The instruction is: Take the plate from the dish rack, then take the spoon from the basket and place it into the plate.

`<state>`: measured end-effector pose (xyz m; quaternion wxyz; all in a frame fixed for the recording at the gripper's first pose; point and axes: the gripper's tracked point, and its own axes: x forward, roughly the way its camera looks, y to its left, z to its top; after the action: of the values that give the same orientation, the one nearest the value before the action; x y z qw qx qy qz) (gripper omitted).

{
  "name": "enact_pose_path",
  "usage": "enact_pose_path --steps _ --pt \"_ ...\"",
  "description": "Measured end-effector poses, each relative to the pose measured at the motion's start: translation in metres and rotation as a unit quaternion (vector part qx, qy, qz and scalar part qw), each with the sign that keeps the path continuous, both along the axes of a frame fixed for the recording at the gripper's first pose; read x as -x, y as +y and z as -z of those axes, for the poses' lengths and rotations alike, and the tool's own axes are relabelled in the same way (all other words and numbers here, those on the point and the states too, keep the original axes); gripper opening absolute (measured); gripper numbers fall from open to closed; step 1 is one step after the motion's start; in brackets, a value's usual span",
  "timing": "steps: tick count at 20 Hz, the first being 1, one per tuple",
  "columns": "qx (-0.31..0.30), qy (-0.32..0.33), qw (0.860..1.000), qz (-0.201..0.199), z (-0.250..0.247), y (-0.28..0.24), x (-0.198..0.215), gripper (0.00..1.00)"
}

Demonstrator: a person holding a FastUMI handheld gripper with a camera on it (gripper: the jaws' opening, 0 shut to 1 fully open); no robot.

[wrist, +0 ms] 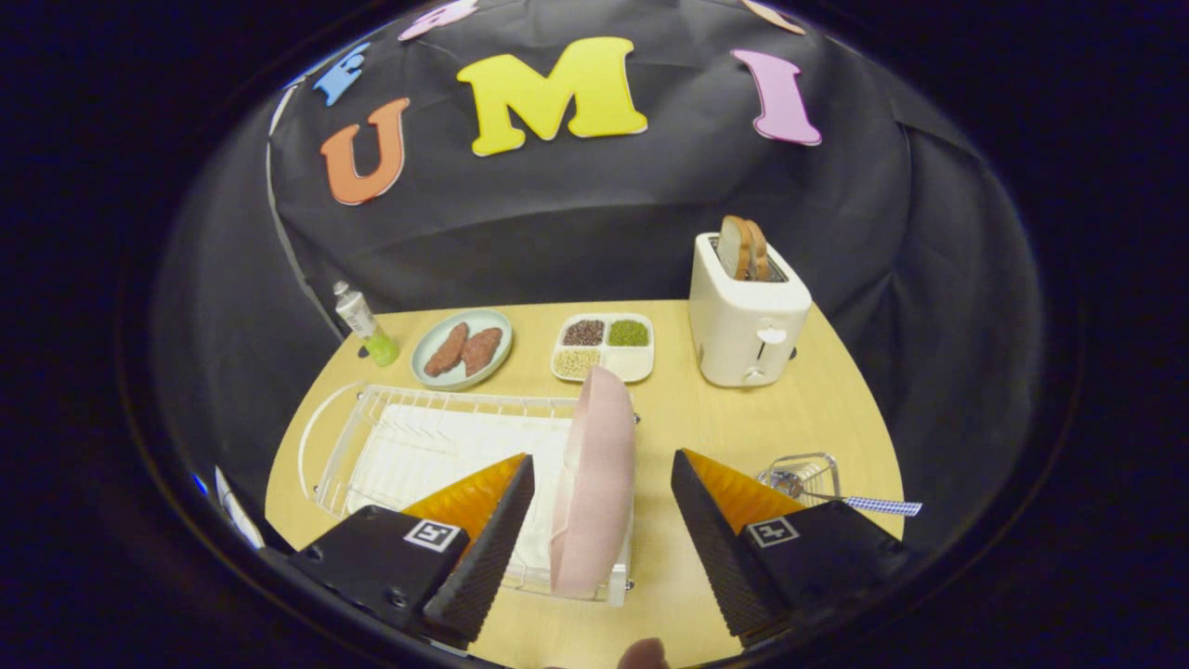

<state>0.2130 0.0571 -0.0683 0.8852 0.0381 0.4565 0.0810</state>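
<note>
- The table [743,427], a light wooden top, carries everything; the task's things sit toward its near side, within the gripper's reach.
- The dish rack [437,437], a white wire frame over a white tray, lies on the near left part of the table and holds a single item, at its right end.
- The toaster [748,325] stands far right with two bread slices [743,247] upright in its slots; it plays no part in the task and stays well apart from the rack.
- The plate [599,478], pale pink, stands on edge in the rack's right end, so its rim faces the gripper and can be pinched.
- The gripper [602,530] hovers with its jaws apart, one on each side of the plate and neither touching it; I judge this a lining-up for the grasp.
- A teal dish [462,347] with two brown pieces and a divided tray [604,347] of grains sit at the far side.
- The basket [806,476], small and wire, sits near right, just beyond the right jaw.
- The spoon [841,497] lies in the basket, its checked handle sticking out to the right, easy to seize later.
- A small tube [362,323] stands far left.
</note>
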Motion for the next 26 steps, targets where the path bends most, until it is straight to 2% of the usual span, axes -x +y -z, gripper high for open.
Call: enact_pose_path --steps 3,5,12,19,26 --pt "-0.007 0.034 0.999 0.016 0.018 0.008 -0.007 0.93" --pt "-0.009 0.052 0.998 0.022 0.025 0.012 -0.005 0.87" --pt "0.026 0.087 0.994 0.065 0.032 0.007 0.001 0.41" --pt "0.086 0.087 0.988 0.089 0.015 0.004 0.007 0.39" --pt "0.16 0.073 0.98 0.093 -0.006 0.004 0.002 0.38"
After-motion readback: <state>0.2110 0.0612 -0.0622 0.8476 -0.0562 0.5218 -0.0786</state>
